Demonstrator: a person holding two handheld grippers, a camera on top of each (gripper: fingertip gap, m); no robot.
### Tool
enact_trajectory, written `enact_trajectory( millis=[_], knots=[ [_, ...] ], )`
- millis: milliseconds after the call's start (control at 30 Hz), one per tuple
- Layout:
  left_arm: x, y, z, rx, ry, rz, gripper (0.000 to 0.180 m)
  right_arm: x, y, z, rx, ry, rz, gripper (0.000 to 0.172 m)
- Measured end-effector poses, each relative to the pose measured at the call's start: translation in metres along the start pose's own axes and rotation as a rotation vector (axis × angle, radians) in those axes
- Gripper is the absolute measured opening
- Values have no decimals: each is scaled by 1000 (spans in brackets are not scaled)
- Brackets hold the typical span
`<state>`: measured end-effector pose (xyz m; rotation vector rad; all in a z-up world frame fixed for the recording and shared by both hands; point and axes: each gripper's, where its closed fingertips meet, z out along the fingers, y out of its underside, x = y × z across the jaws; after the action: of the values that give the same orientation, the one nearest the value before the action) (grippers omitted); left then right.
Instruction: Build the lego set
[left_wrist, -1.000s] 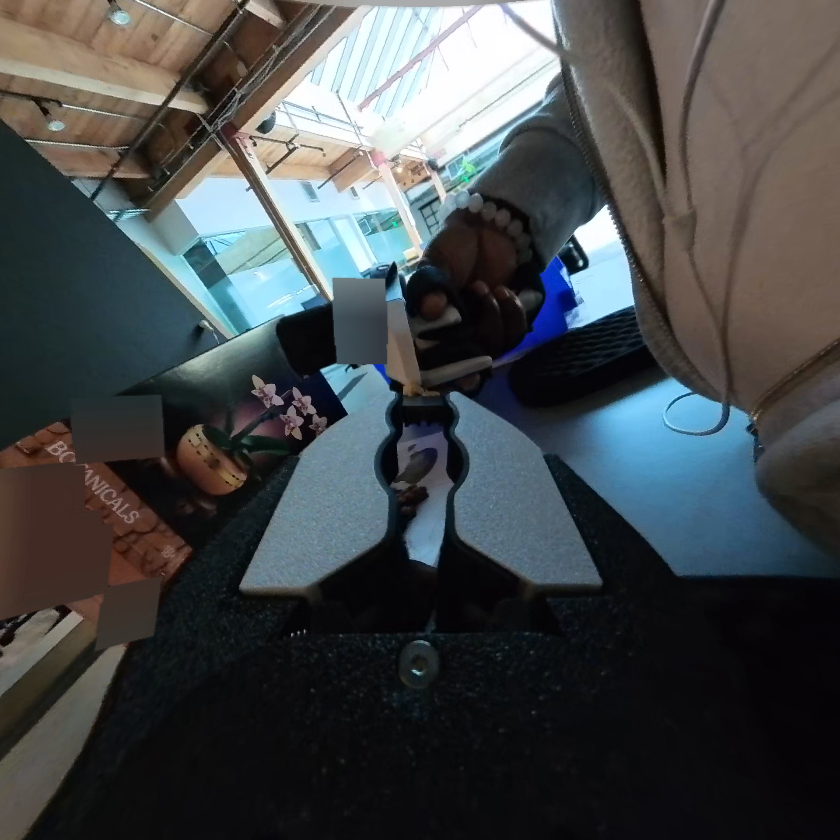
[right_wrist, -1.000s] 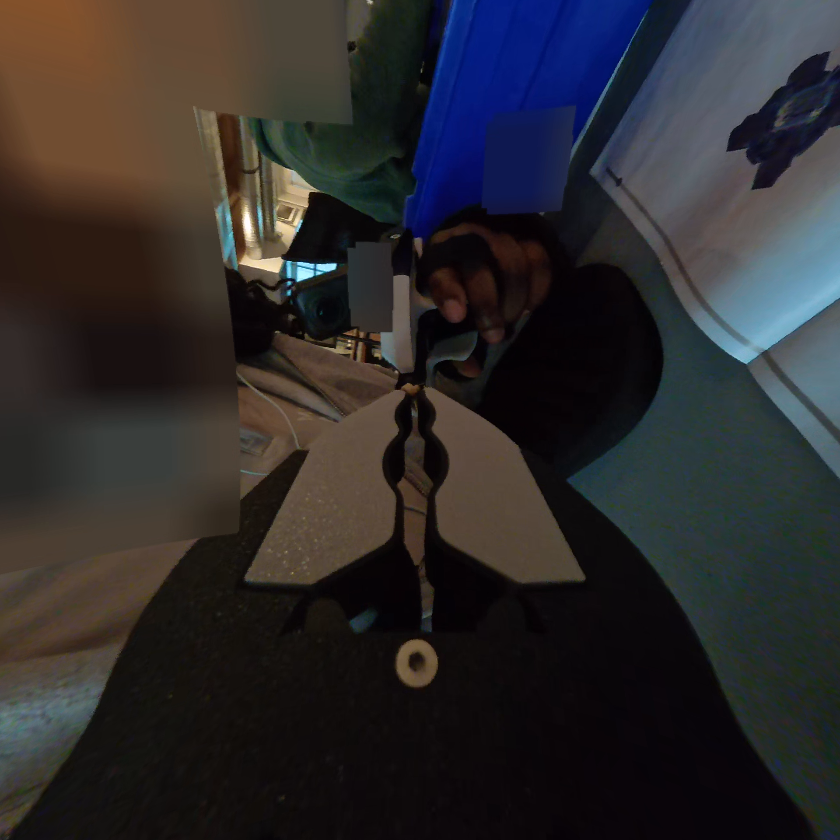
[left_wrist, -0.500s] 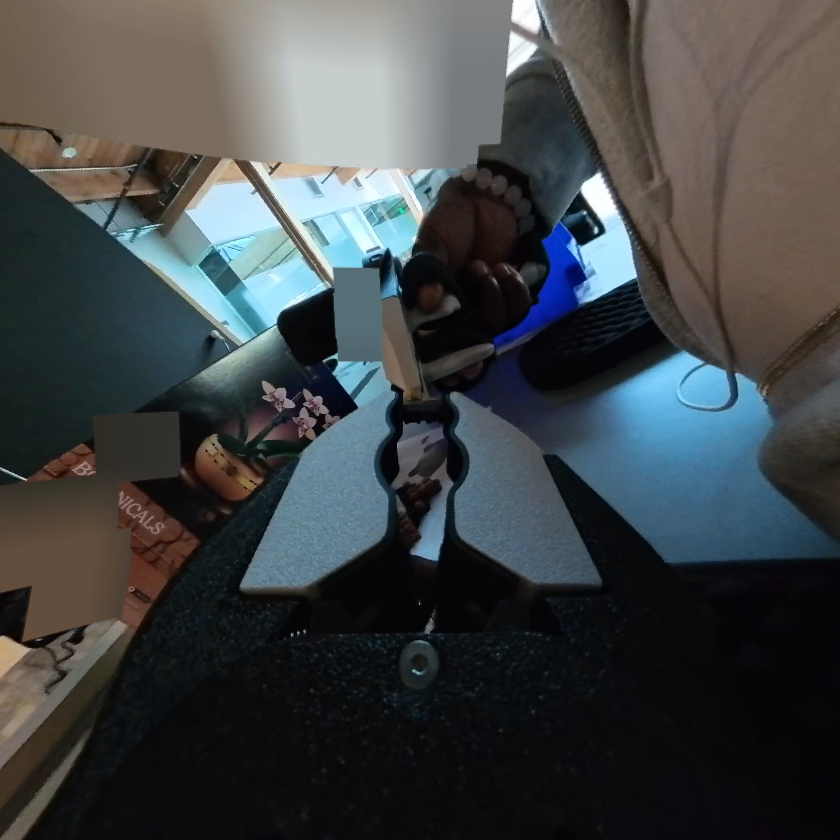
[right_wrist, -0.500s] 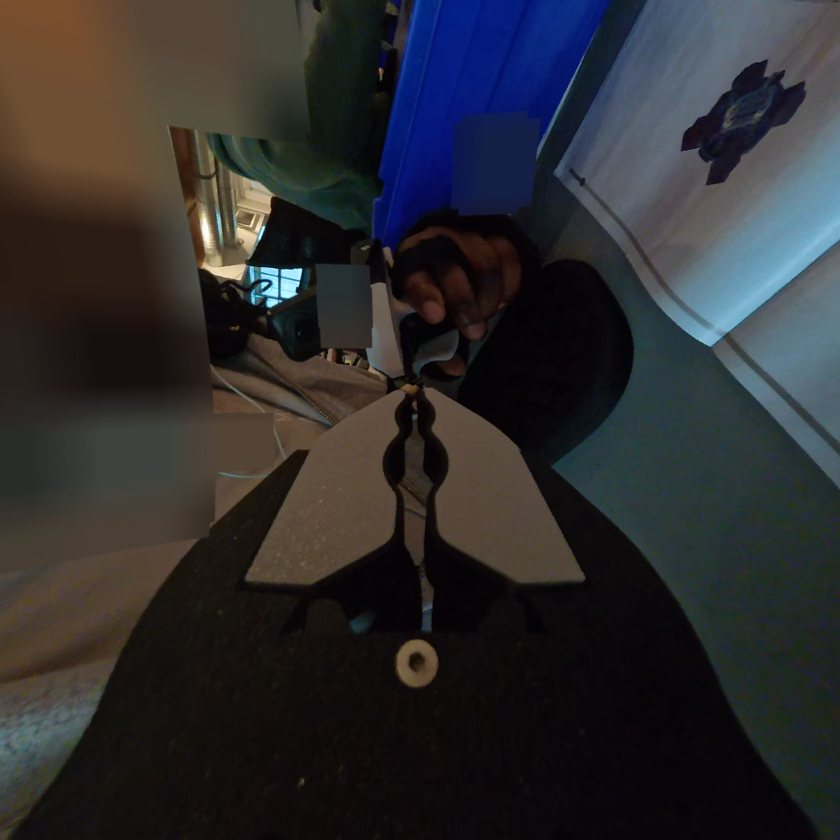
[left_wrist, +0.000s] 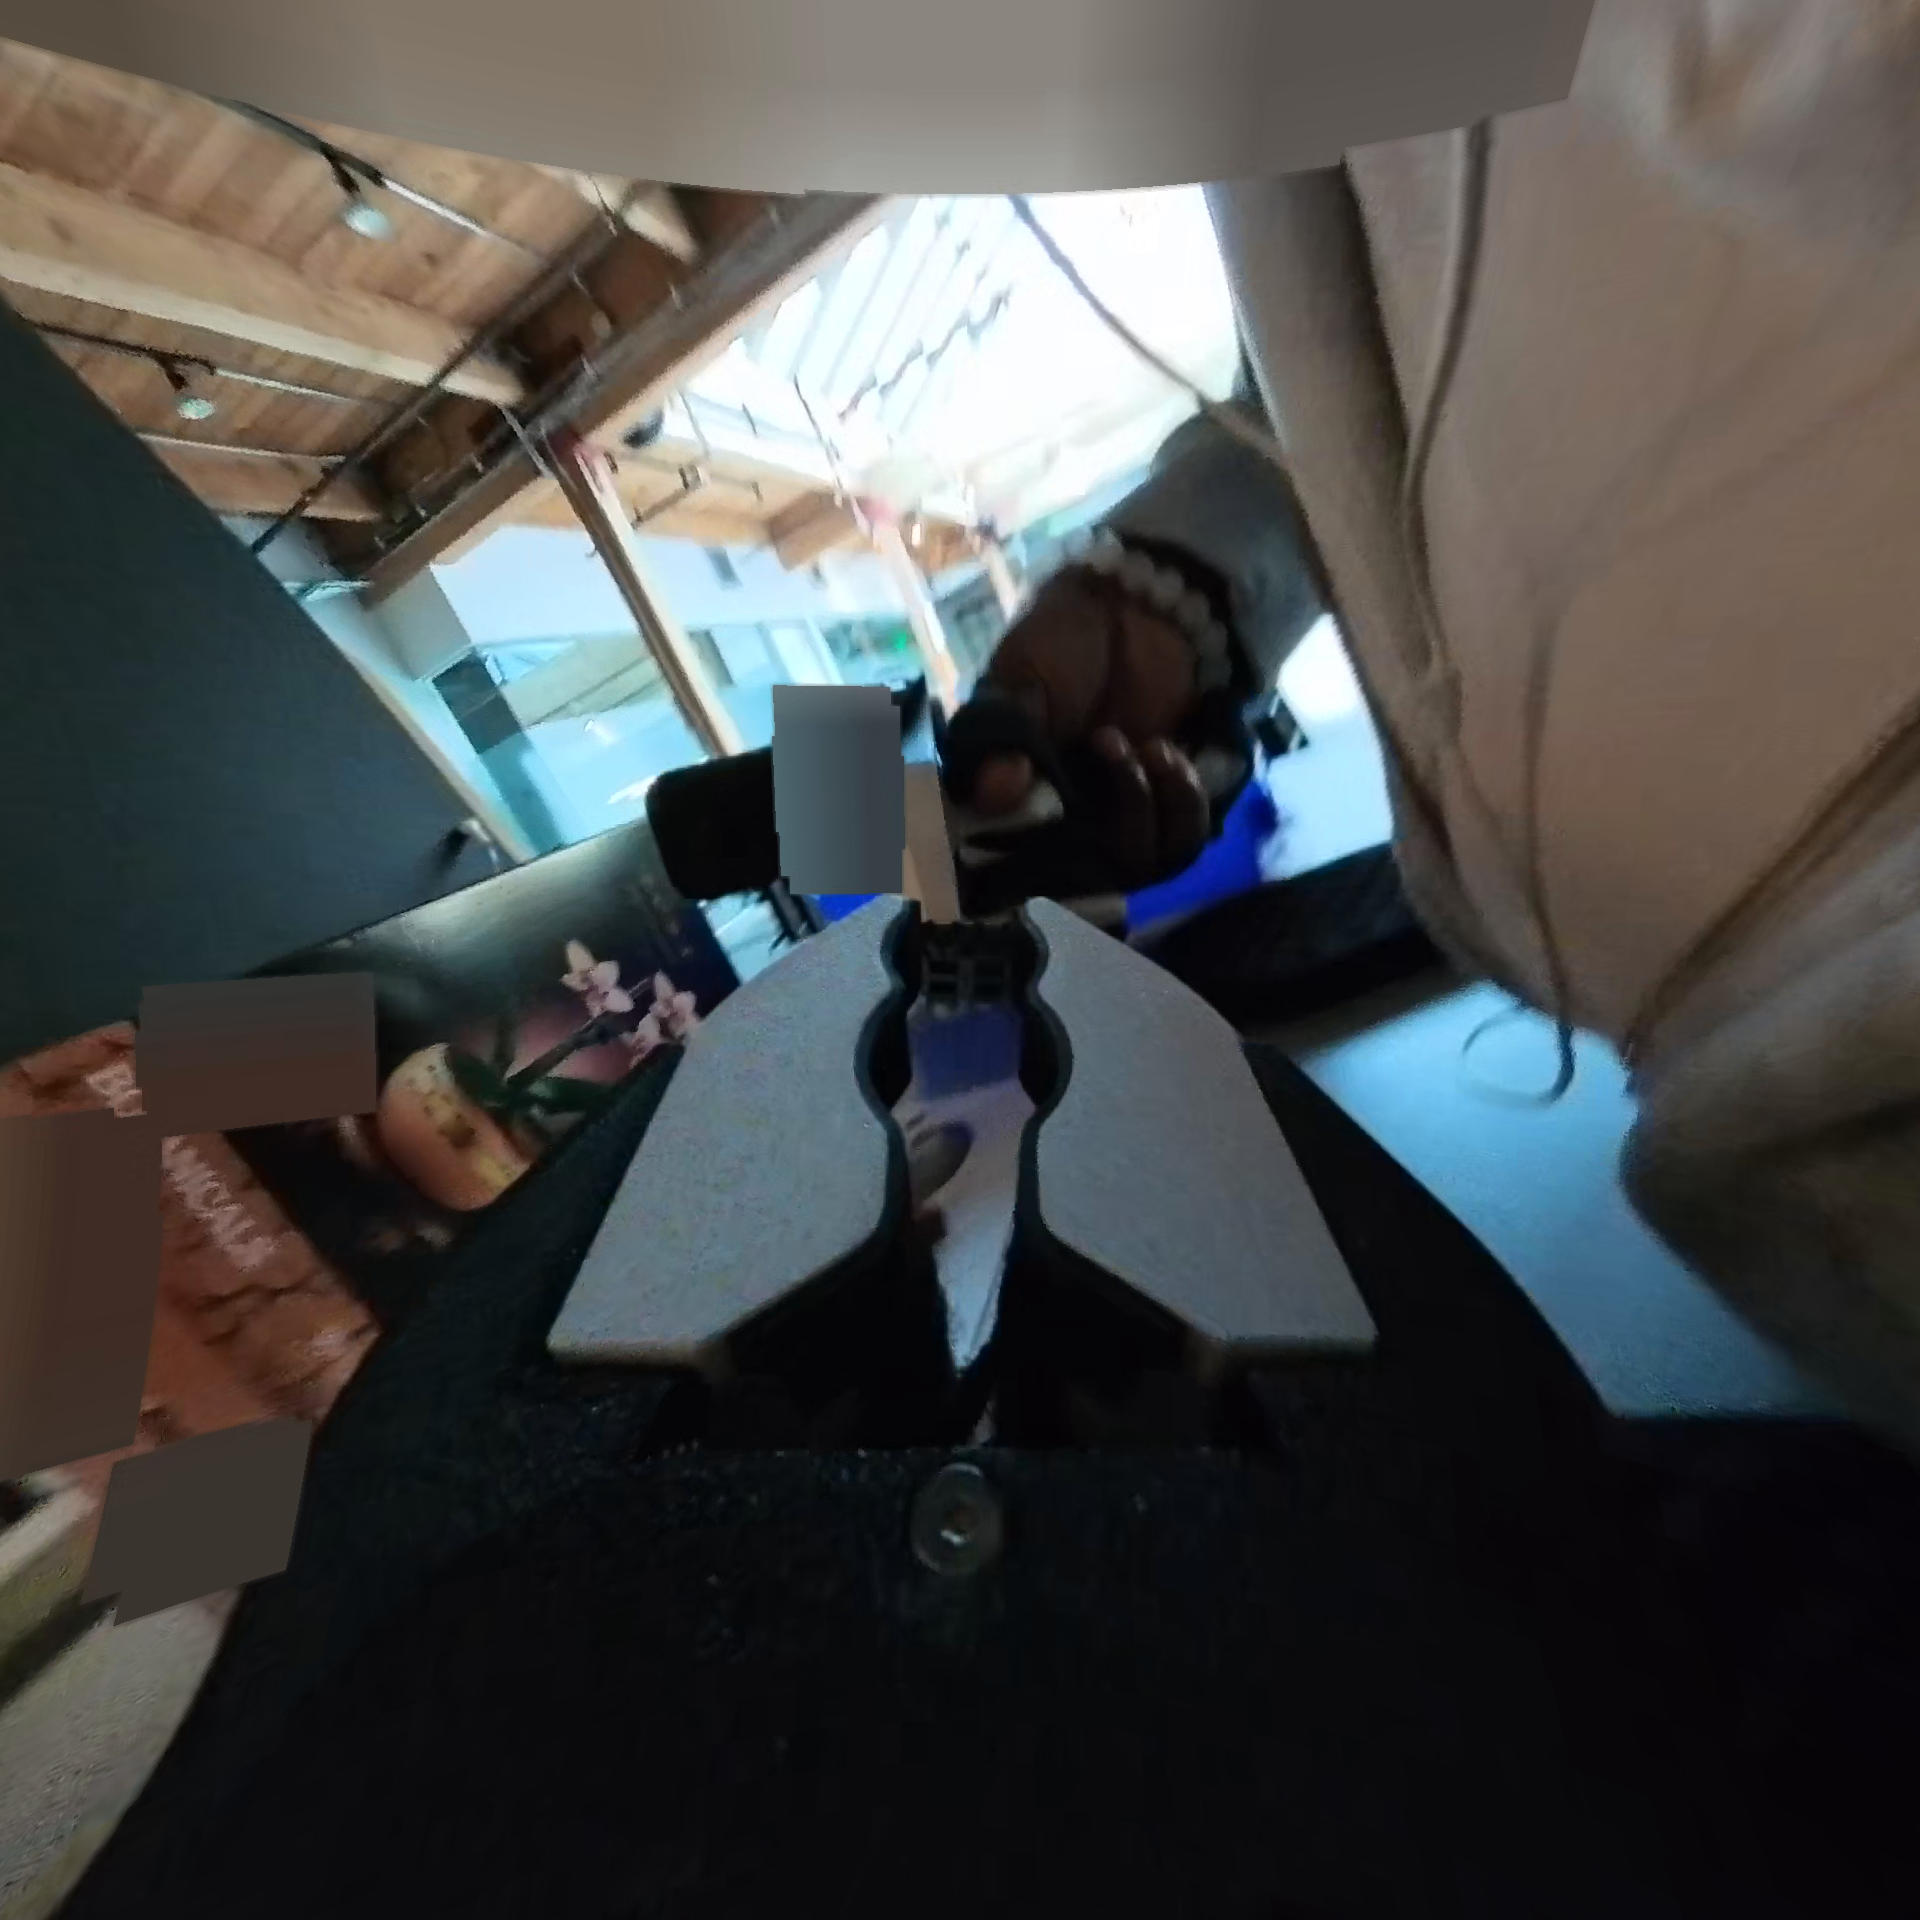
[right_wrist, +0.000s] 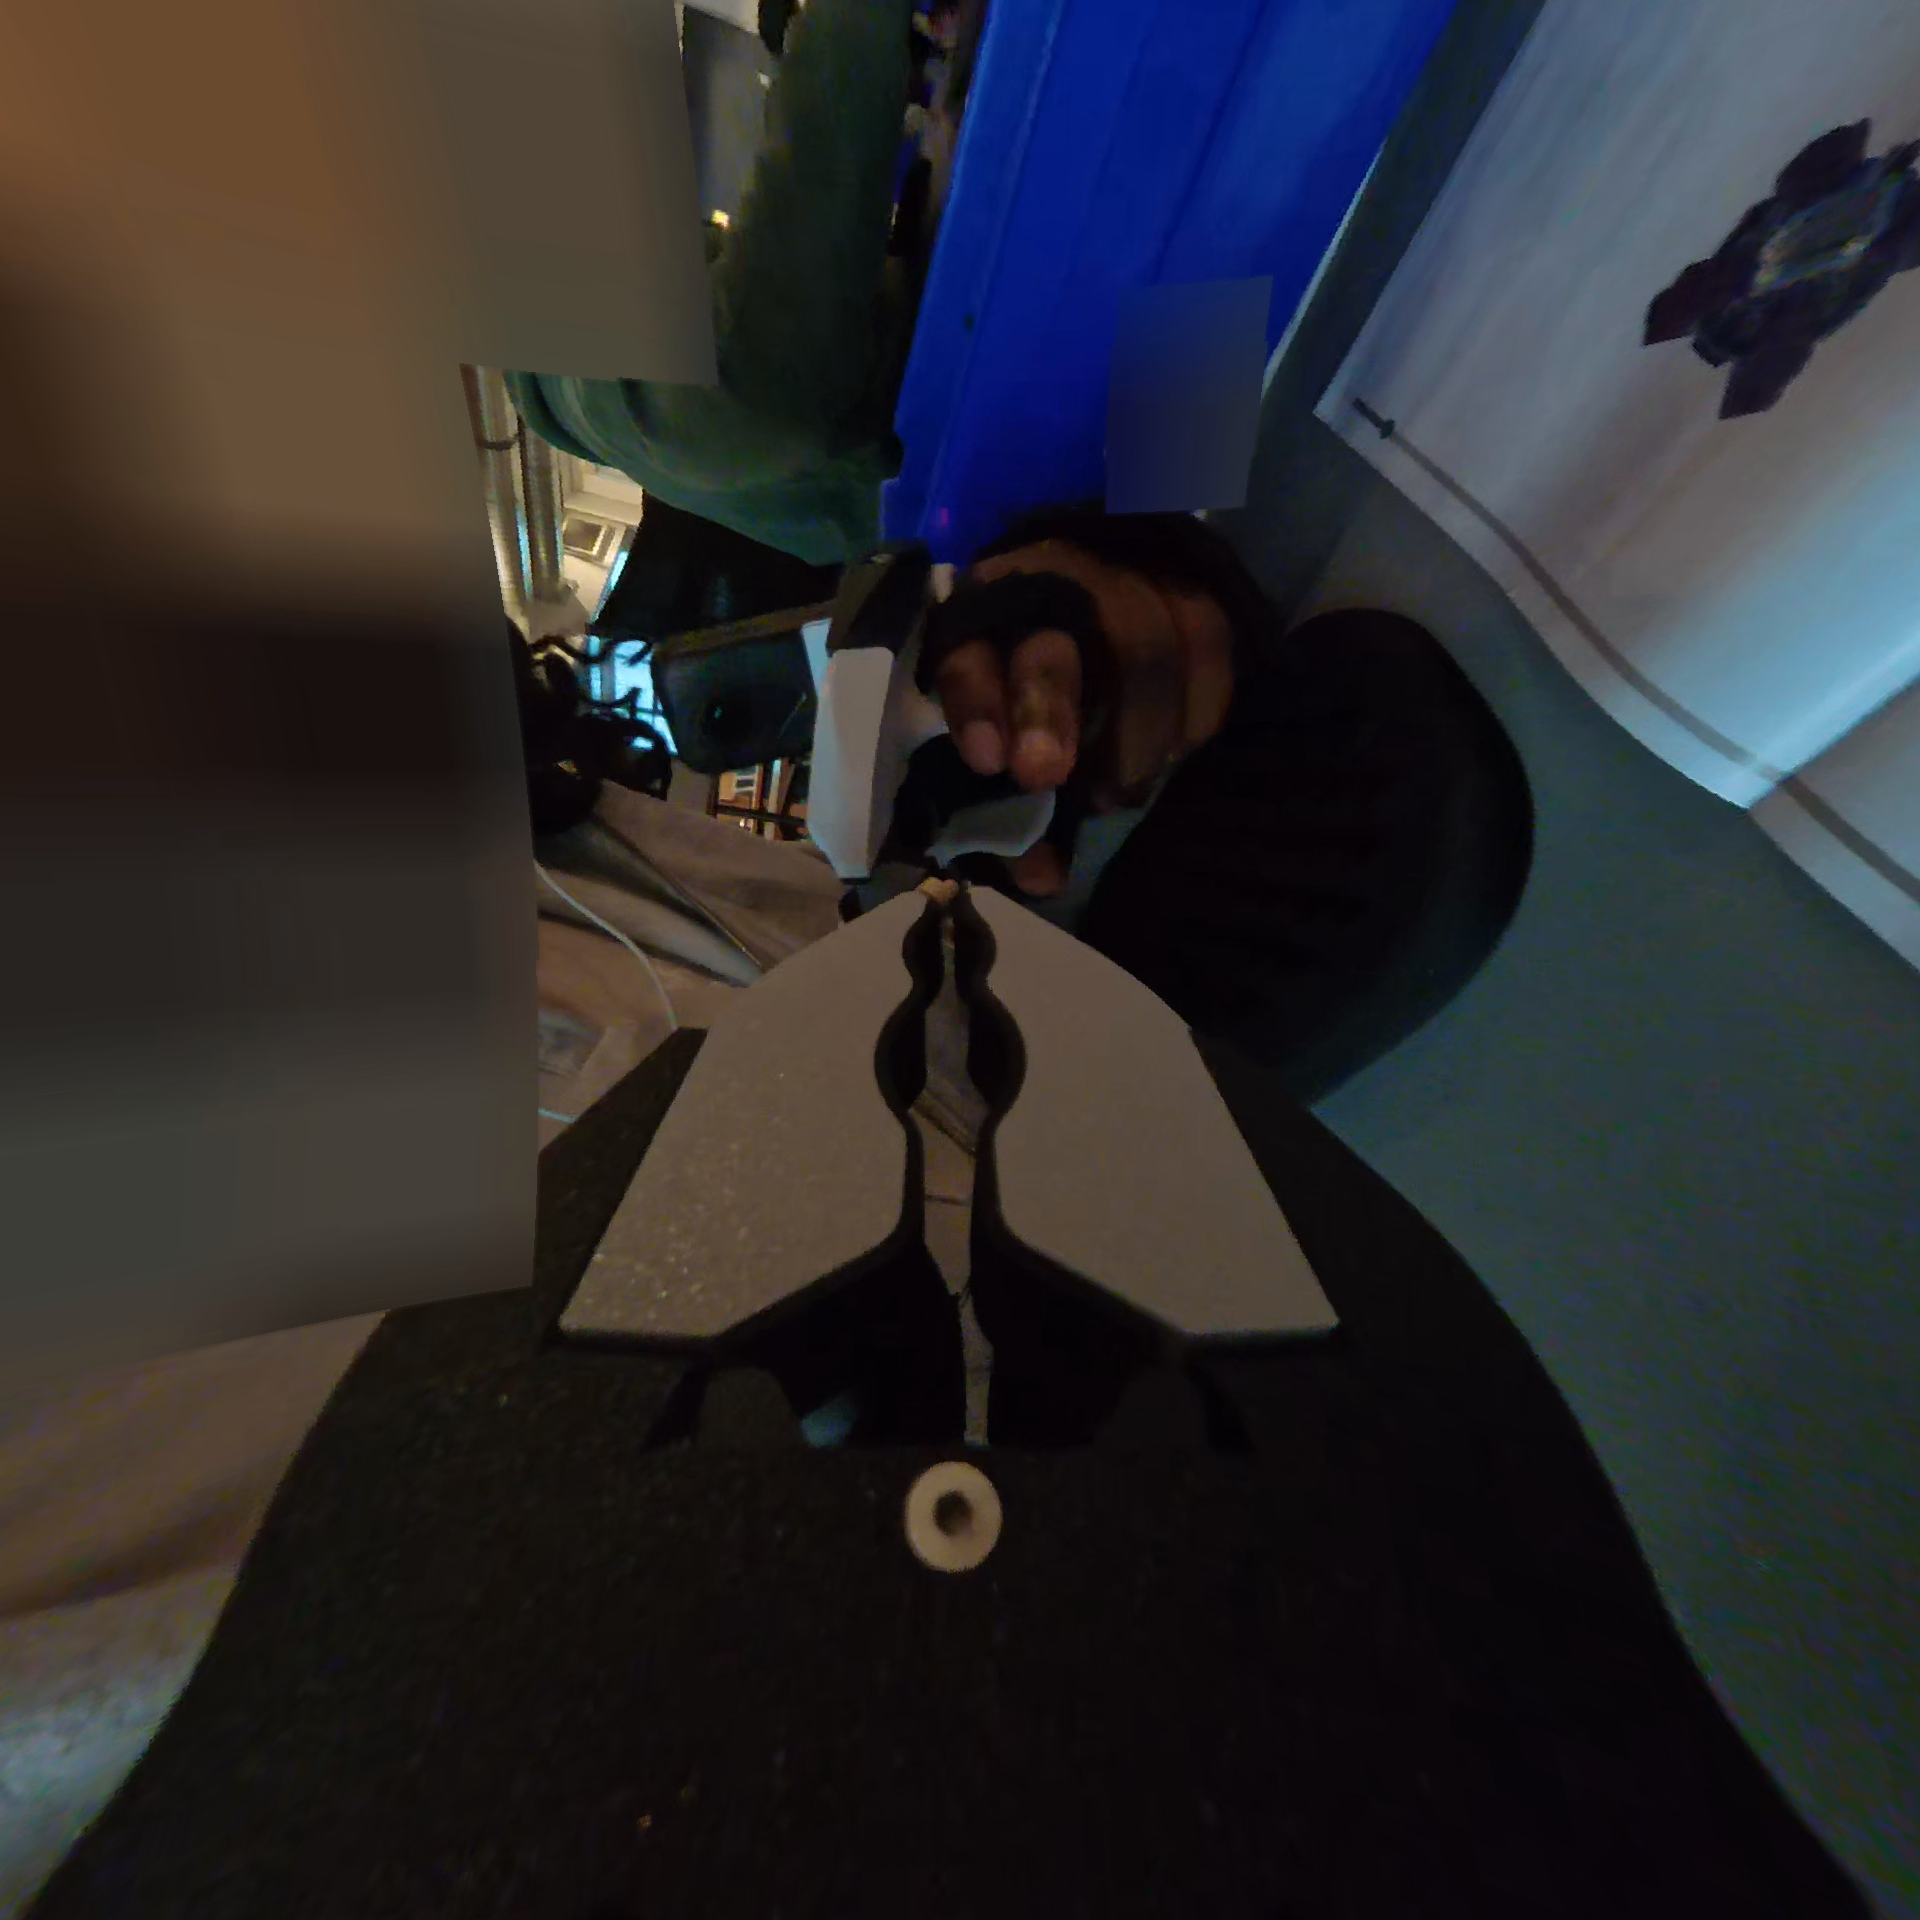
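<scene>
The left gripper (left_wrist: 961, 935) and the right gripper (right_wrist: 943, 899) stand nose to nose, tip almost against tip, above a grey table (left_wrist: 1455, 1195). The 2 fingers of the left gripper are a little apart and seem to pinch a small dark piece (left_wrist: 961, 971) at their very end; its ribbed face fills the gap from one finger to the other. The fingers of the right gripper are pressed nearly together, with only a tiny tan piece (right_wrist: 940, 890) caught at the extreme tip. I think both pieces are held so far forward so that they stay free of the fingers and can come close to each other; whether they touch, I cannot tell. Each gripper is carried by a hand (left_wrist: 1101, 675), and the facing gripper fills the space right ahead. On the left side lies a dark box with an orchid picture (left_wrist: 499, 1039), near the left gripper's body. On the right a beige jacket (left_wrist: 1610, 520) hangs close, its cord loop (left_wrist: 1517, 1049) down against the table. In the right wrist view a black oval object (right_wrist: 1351, 831) lies just behind the hand, and a white sheet (right_wrist: 1662, 364) lies further out. The bare table between the jacket and the grippers looks like the most open room.
</scene>
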<state>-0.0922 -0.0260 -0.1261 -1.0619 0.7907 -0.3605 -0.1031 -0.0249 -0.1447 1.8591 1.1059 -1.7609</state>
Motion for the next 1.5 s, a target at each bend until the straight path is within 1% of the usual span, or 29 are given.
enact_trajectory(
  millis=[67,167,367,467,600,633,667,733,867,1000,1067,1200,1500],
  knots=[
    [-3,-3,-1,34,-5,-51,15,-1,-2,1,8,-2,0,0],
    [-5,-5,-2,58,-10,-77,16,-1,-4,-1,26,-3,-4,0],
    [-10,-2,-4,54,-27,-129,16,-6,-9,-5,54,-47,-30,0],
    [-13,-5,-6,90,-32,-159,16,-15,-8,-7,48,-168,-17,0],
    [-12,-11,-8,148,-8,-206,16,-29,-10,-7,92,-364,-37,0],
    [-12,-12,-8,156,-6,-213,16,-28,-10,-6,93,-378,-53,0],
    [-12,-12,-8,165,-1,-223,16,-24,-10,-5,99,-376,-70,0],
    [-13,-14,-8,192,6,-256,16,-18,-12,-4,111,-389,-48,0],
    [-15,-18,-11,241,17,-311,16,-15,-4,3,51,-430,-19,0],
    [-17,-18,-13,261,25,-340,16,-16,-5,6,35,-452,2,0],
    [-16,-18,-14,265,30,-341,16,-14,-4,7,15,-439,3,0],
    [-12,-18,-13,255,55,-331,16,-19,-4,6,15,-478,22,0],
    [-8,-16,-11,235,70,-312,16,-16,0,6,6,-444,28,0]
  ],
)
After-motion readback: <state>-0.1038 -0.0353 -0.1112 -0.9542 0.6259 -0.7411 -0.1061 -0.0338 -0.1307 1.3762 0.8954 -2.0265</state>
